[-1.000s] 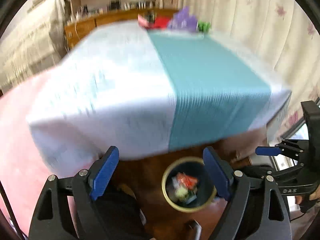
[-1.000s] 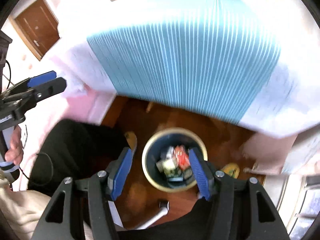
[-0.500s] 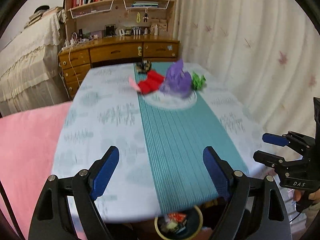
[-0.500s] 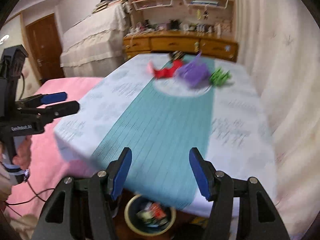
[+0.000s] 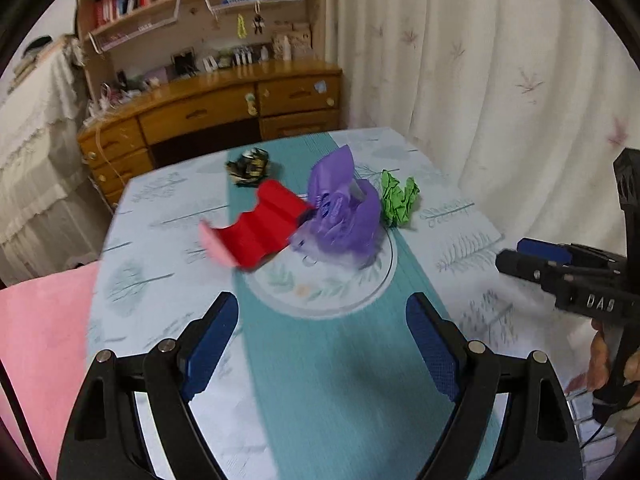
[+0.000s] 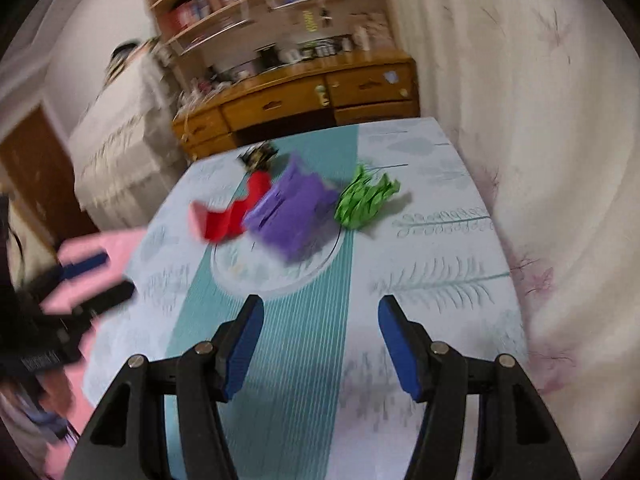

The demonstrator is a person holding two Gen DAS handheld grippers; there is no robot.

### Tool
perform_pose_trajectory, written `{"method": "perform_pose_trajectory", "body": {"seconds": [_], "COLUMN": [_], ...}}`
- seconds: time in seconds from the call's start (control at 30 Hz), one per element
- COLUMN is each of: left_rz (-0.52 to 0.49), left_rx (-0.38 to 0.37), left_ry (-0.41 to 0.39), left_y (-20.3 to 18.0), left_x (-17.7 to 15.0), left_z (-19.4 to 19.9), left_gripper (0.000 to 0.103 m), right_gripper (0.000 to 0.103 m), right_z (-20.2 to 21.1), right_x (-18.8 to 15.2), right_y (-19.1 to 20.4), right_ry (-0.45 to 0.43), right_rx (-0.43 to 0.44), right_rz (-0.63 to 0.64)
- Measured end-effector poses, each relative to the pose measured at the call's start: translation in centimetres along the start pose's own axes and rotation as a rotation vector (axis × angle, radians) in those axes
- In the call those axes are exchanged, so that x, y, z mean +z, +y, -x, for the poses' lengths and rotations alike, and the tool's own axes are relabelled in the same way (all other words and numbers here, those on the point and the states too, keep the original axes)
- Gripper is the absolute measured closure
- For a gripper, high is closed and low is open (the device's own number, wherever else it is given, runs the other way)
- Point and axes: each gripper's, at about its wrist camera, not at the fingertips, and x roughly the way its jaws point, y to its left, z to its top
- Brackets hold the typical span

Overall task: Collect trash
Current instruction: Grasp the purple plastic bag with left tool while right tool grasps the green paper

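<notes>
Both your left gripper [image 5: 322, 338] and right gripper [image 6: 318, 346] hold fingers wide apart, empty; trash pile [image 5: 340, 216] lies mid-counter [image 5: 160, 240], well beyond them.

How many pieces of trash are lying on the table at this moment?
4, clustered at the table's far half: a dark crumpled wrapper farthest back, red folded paper left, a purple bag centre, green crumpled paper right. More may hide behind the bag.

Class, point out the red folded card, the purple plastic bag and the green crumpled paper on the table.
red folded card [image 5: 264, 226]: left wrist view, middle fold.
purple plastic bag [image 5: 344, 216]: left wrist view, bulging centre.
green crumpled paper [image 6: 366, 198]: right wrist view, middle of the wad.
</notes>
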Motion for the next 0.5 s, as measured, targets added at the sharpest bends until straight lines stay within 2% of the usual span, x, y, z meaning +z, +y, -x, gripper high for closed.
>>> {"method": "perform_pose_trajectory", "body": {"seconds": [0.27,0.4,0.5], "left_rz": [0.019,-0.014,-0.041], "left_rx": [0.041,0.078,0.079], "left_ry": [0.086,0.129,0.14], "left_y": [-1.4,-2.2,-3.0], "left_x": [4.8,5.7,5.9], "left_z": [-10.1,-13.6,-15.4], "left_gripper": [0.018,0.018,0.018], "right_gripper": [0.043,0.043,0.043], "right_z": [-7.1,-10.2,-12.5], "right_x": [5.1,6.4,7.4], "right_y": [-5.0,-6.6,-7.1], "right_ry": [0.045,0.051,0.069], "right_rx": [0.035,0.037,0.047], "right_rz": [-0.217,-0.293,-0.318]}}
